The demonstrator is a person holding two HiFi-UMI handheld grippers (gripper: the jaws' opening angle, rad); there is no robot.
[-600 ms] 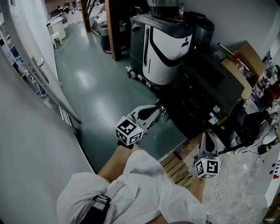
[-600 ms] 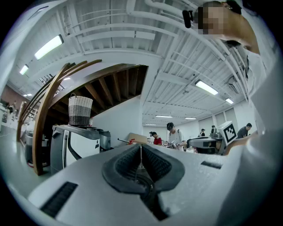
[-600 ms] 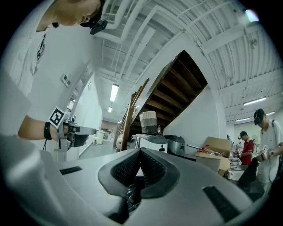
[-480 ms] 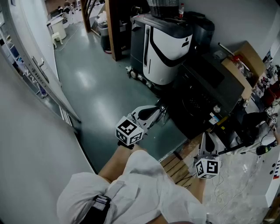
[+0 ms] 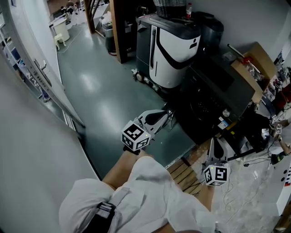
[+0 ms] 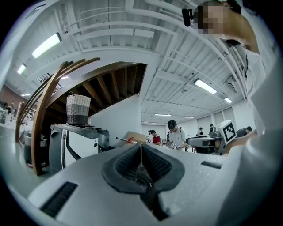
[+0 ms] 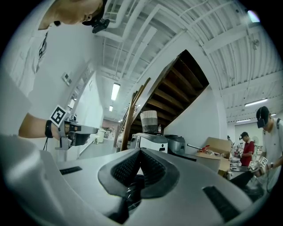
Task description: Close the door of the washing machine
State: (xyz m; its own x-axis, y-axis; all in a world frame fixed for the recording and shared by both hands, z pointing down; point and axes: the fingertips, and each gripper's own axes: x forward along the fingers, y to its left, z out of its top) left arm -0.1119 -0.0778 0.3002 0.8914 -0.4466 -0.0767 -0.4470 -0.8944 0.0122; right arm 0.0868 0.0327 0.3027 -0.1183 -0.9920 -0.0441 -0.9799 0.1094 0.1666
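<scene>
The dark washing machine (image 5: 217,93) stands at the right of the head view, its front with the round door (image 5: 201,109) facing the green floor; whether that door stands ajar I cannot tell. My left gripper (image 5: 168,114) is held level just in front of that face, jaws shut and empty, apart from it by a small gap. In the left gripper view the left gripper (image 6: 141,148) shows its pads meeting in a line. My right gripper (image 5: 213,142) hovers near the machine's front right corner, also shut on nothing, and the right gripper (image 7: 140,152) has its pads pressed together.
A white and black appliance (image 5: 175,45) with a wicker basket (image 5: 169,6) on top stands beside the washer. A cardboard box (image 5: 255,63) lies behind it, a wooden pallet (image 5: 184,176) under my arms. A glass partition (image 5: 41,84) runs along the left. People (image 6: 176,134) work in the background.
</scene>
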